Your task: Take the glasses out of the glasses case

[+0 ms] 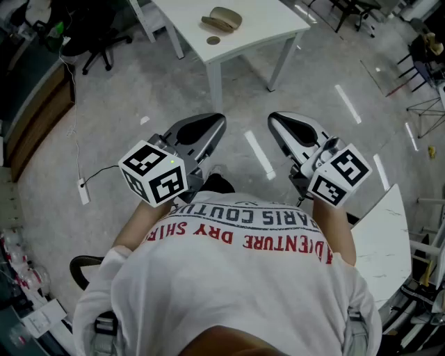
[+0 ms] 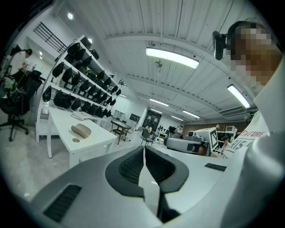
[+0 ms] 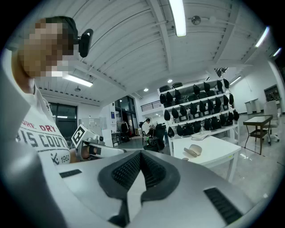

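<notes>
Ahead, tan glasses case on white table, contents unseen, left gripper and right gripper both closed, empty.

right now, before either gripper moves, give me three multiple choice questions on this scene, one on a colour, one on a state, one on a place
1. The glasses case is: A) red B) tan C) blue
2. The left gripper and right gripper are: A) wide open B) both shut, empty C) each clamped on the case
3. The case lies: A) in the left gripper B) in the right gripper C) on the white table

Answers: 1 B, it shows tan against the table. 2 B, each gripper view shows the pads together with nothing between. 3 C, the head view shows it on the table, ahead of both grippers.
</notes>
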{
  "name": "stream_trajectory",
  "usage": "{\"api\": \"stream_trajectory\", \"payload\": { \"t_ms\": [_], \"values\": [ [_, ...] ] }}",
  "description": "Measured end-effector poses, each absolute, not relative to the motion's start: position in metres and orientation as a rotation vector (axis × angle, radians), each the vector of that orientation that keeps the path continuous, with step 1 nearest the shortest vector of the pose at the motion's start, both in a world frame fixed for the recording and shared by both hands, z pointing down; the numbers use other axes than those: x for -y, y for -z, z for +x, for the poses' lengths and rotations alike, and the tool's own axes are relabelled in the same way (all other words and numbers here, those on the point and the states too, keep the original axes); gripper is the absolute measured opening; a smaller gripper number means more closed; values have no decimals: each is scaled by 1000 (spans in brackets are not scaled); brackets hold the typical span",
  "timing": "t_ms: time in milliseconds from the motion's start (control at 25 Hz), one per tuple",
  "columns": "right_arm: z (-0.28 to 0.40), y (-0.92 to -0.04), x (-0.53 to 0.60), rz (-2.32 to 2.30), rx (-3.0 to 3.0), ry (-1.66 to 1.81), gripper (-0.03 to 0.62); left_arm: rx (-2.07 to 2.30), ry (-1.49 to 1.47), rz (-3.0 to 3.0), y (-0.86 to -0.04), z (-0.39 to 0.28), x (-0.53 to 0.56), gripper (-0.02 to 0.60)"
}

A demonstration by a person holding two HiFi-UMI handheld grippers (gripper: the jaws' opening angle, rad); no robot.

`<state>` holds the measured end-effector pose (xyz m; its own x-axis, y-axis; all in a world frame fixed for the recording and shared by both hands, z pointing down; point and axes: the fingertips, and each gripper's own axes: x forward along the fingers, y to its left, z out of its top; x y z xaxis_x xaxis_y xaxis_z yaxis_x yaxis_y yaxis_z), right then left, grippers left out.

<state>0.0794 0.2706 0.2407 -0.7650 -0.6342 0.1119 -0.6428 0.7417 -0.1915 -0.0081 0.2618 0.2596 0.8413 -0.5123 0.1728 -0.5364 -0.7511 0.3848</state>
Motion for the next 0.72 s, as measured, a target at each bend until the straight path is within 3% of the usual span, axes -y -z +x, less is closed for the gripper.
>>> {"api": "stream_trajectory", "payload": {
  "t_ms": [520,720],
  "values": [
    [99,-250,-257,1152,2860,-437,35,751,-78,2606,-262,1,-254,35],
    [104,-261,-236,1173,2823,-462,105,727,-88,2592,-272,6,-235,35]
  ]
}}
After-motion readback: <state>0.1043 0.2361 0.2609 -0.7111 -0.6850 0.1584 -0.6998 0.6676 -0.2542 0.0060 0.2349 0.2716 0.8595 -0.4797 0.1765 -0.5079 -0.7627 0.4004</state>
